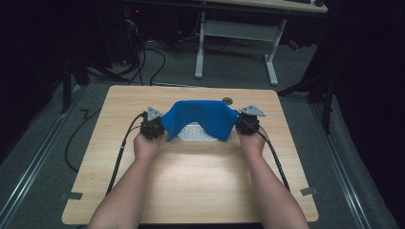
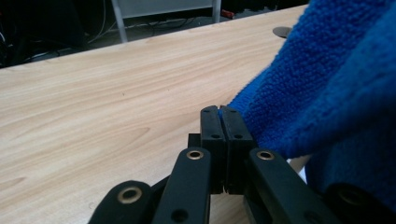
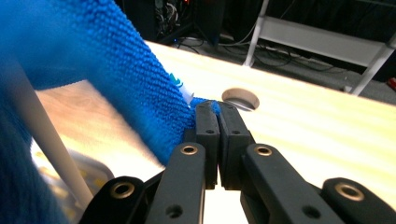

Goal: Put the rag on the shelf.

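While slung between both tongs, blue cloth (image 1: 200, 117)

left gripper (image 1: 157, 125): black body, grey three-cornered plate on top, black cable behind
right gripper (image 1: 244, 121): same build
jaws: black, brass-ringed pivots below the pads
forearms: bare, no sleeves

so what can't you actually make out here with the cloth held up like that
- White keyboard, high view: the blue cloth drapes over its far part, so its full extent is hidden.
- Same keyboard, right gripper view: blurred, keys unreadable.
- Cloth corners: pinched inside the shut left gripper and right gripper, so how much fabric is caught is unclear.
- Cloth tag, right gripper view: too small to read.
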`<act>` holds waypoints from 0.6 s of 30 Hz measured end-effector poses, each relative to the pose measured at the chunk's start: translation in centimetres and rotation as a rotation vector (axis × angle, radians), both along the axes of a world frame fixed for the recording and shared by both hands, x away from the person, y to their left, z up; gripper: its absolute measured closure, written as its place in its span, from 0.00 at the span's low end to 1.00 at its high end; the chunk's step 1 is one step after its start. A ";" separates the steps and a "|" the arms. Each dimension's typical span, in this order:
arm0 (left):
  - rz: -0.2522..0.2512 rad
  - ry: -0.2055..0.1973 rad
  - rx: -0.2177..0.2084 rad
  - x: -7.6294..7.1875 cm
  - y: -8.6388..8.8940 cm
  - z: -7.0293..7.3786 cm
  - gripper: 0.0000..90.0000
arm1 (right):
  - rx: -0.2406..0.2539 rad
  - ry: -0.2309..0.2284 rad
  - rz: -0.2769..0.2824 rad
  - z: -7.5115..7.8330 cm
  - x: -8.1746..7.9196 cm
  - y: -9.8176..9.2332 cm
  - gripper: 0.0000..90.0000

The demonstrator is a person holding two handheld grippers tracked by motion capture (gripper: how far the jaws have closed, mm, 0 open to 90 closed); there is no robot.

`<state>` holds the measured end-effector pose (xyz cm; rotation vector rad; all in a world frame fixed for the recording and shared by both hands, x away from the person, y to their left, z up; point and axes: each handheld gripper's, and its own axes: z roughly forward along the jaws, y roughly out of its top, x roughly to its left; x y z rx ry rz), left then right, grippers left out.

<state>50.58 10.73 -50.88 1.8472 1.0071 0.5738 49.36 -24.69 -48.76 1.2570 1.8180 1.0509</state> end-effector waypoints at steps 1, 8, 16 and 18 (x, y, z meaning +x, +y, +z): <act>0.000 0.005 0.002 0.0 -0.1 -0.2 0.99 | -0.001 0.009 -0.002 -0.2 0.0 0.0 0.99; -0.002 0.013 -0.004 -0.3 -0.1 -0.6 0.99 | -0.005 0.022 0.000 -1.2 -0.3 -0.1 0.98; 0.001 0.014 -0.012 -0.4 -0.3 -0.7 0.99 | -0.004 0.022 0.000 -1.2 -0.5 -0.4 0.98; 0.002 0.014 -0.011 -0.4 -0.3 -0.7 0.99 | -0.005 0.022 -0.001 -1.1 -0.5 -0.4 0.98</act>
